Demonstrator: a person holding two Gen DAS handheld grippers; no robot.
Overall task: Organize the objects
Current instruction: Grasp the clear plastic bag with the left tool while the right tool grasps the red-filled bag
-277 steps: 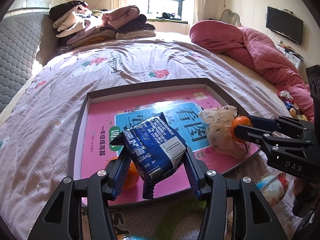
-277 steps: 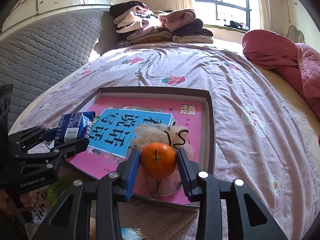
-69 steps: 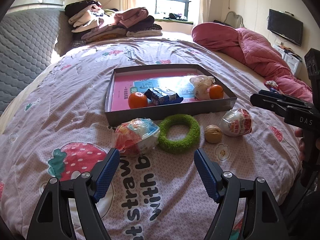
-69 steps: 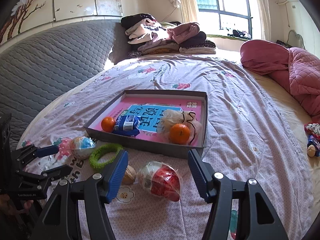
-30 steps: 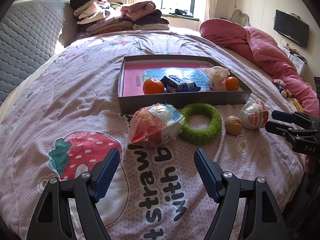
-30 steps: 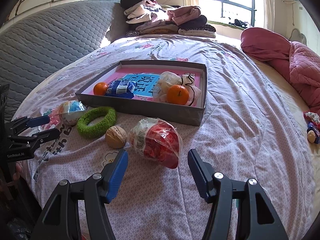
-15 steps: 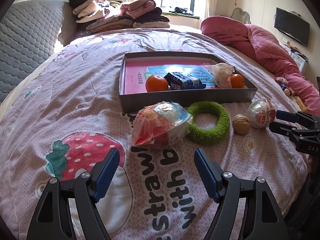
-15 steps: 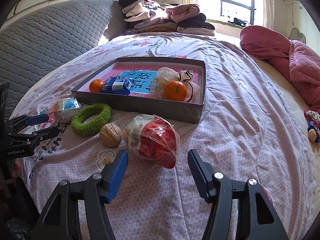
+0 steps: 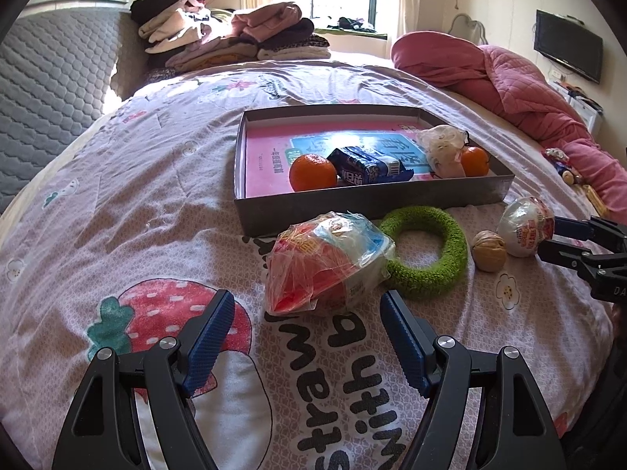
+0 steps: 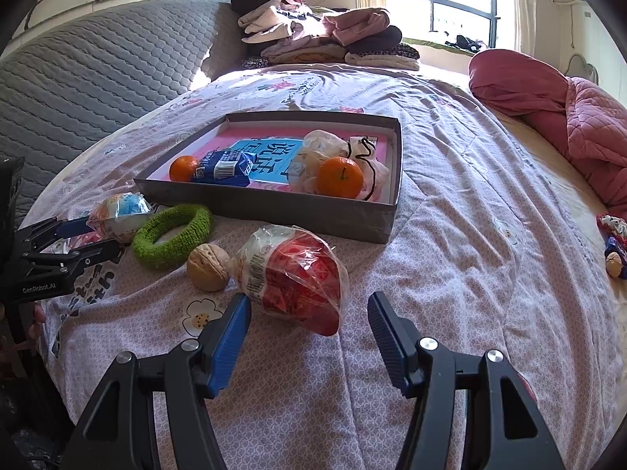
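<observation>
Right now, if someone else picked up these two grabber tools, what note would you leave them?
Left gripper: open, empty, aimed at the blue-and-red wrapped egg toy.
Right gripper: open, empty, aimed at the red wrapped egg toy.
In the grey box: two oranges, a blue snack packet and a white mesh bag.
On the bedspread in front of the box: both egg toys, the green ring and the walnut.
Left, probably: move those four into the box.

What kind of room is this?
Most likely a home bedroom: the work goes on atop a bed with a printed sheet, folded clothes stacked by the window, and a television on the wall.
</observation>
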